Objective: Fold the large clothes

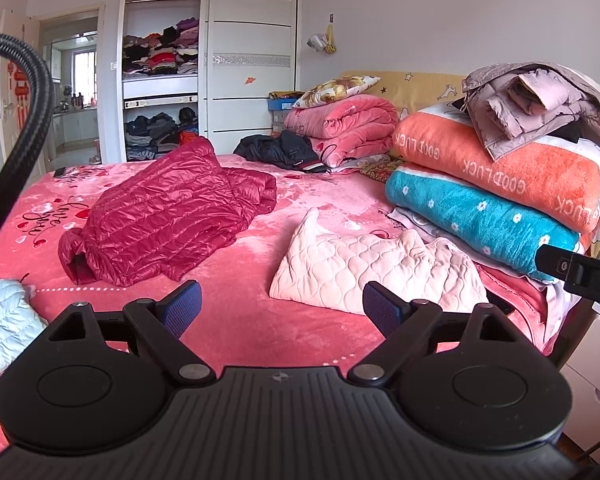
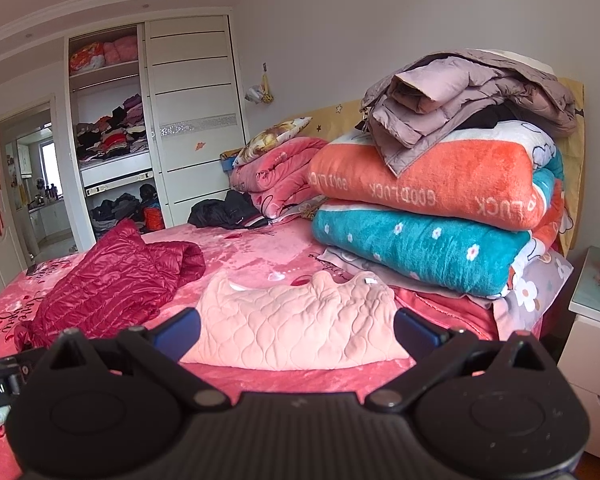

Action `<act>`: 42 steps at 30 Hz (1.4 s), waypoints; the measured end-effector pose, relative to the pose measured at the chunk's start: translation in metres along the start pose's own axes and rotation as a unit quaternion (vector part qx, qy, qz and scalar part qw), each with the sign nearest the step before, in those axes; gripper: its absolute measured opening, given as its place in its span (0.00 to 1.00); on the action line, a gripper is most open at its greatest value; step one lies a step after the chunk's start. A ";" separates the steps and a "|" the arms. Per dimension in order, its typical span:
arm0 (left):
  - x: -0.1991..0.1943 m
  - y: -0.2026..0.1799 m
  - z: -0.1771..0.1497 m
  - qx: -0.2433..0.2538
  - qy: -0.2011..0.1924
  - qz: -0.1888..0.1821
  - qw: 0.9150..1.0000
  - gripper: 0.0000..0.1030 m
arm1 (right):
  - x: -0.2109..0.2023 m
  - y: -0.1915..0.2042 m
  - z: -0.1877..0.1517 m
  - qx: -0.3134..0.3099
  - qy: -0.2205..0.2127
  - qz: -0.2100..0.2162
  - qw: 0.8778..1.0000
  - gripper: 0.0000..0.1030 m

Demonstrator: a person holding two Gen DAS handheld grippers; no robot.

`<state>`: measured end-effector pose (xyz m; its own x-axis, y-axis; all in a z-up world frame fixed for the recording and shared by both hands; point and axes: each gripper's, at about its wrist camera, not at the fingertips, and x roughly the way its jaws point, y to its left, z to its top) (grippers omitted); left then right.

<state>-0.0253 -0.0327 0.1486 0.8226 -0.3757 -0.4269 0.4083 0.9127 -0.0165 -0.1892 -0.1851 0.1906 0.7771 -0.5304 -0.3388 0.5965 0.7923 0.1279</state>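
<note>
A folded pale pink quilted garment (image 1: 376, 266) (image 2: 300, 324) lies on the pink bed cover (image 1: 252, 320) (image 2: 260, 252), close in front of both grippers. A dark red puffer jacket (image 1: 164, 212) (image 2: 104, 280) lies loosely spread further left. My left gripper (image 1: 282, 308) hovers open over the bed, nothing between its blue pads. My right gripper (image 2: 296, 330) is open too, its fingers either side of the pink garment's near edge, not touching it. The right gripper's body (image 1: 580, 272) shows at the right edge of the left wrist view.
A stack of folded blankets, orange (image 1: 500, 164) (image 2: 420, 184) over teal (image 1: 480, 220) (image 2: 416, 248), stands at the right with a mauve jacket (image 1: 536, 104) (image 2: 460, 100) on top. Pink quilts (image 1: 340, 128), a black garment (image 1: 280, 152), a light blue garment (image 1: 4, 320), an open wardrobe (image 1: 164, 60) and a nightstand (image 2: 592, 340) surround the bed.
</note>
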 end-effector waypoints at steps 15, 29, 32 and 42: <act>-0.002 -0.003 -0.002 0.004 -0.001 -0.014 1.000 1.00 | 0.001 -0.004 -0.002 -0.005 -0.007 -0.011 1.000 0.99; 0.001 0.001 -0.004 0.003 -0.007 -0.005 1.000 1.00 | 0.006 -0.002 -0.005 -0.008 -0.005 -0.006 1.000 0.99; 0.002 0.000 -0.005 0.003 -0.005 -0.004 1.000 1.00 | 0.008 -0.002 -0.006 -0.009 -0.003 -0.003 1.000 0.99; 0.010 -0.001 -0.007 0.000 0.004 0.005 1.000 1.00 | 0.017 -0.001 -0.009 -0.010 0.002 0.007 1.000 0.99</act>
<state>-0.0202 -0.0358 0.1380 0.8232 -0.3651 -0.4348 0.4004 0.9163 -0.0115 -0.1791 -0.1923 0.1761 0.7840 -0.5186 -0.3413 0.5820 0.8052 0.1134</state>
